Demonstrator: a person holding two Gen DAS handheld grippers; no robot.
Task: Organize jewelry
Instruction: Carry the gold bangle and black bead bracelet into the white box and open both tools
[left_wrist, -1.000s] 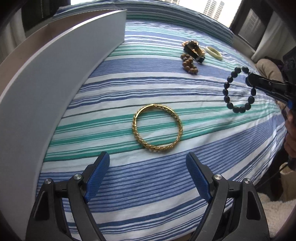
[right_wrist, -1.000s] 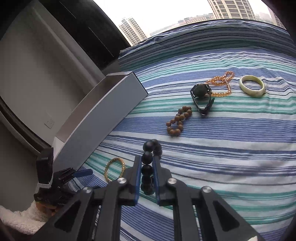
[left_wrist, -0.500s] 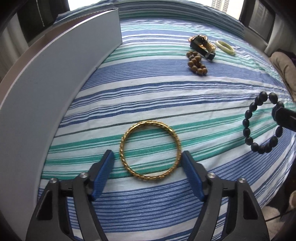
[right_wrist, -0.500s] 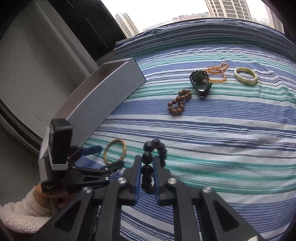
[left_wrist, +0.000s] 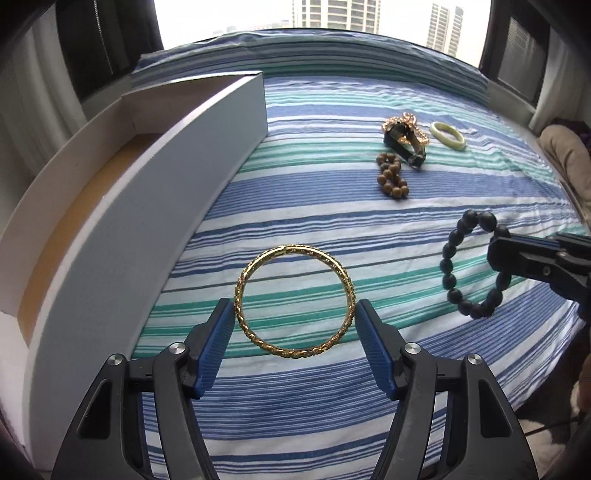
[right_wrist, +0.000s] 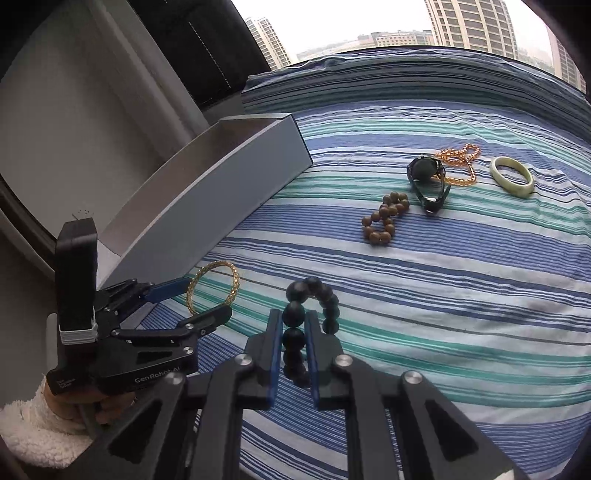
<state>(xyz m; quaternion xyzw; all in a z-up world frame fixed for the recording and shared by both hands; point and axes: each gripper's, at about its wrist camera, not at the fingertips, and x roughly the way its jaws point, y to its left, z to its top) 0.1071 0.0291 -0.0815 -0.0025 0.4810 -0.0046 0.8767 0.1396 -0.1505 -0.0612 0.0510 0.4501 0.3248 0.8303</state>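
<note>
My left claw (left_wrist: 294, 320) gripped the gold bangle (left_wrist: 294, 301) across its width, near the bed's left edge beside the box (left_wrist: 155, 206); stiff, light, slippery. Right claw (right_wrist: 293, 334) clamped the dark bead bracelet (right_wrist: 310, 317).

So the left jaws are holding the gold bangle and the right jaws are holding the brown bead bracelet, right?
Not quite. The right gripper holds the black bead bracelet, as the right wrist view shows. The brown bead bracelet lies on the bedspread. The left gripper does hold the gold bangle.
</note>
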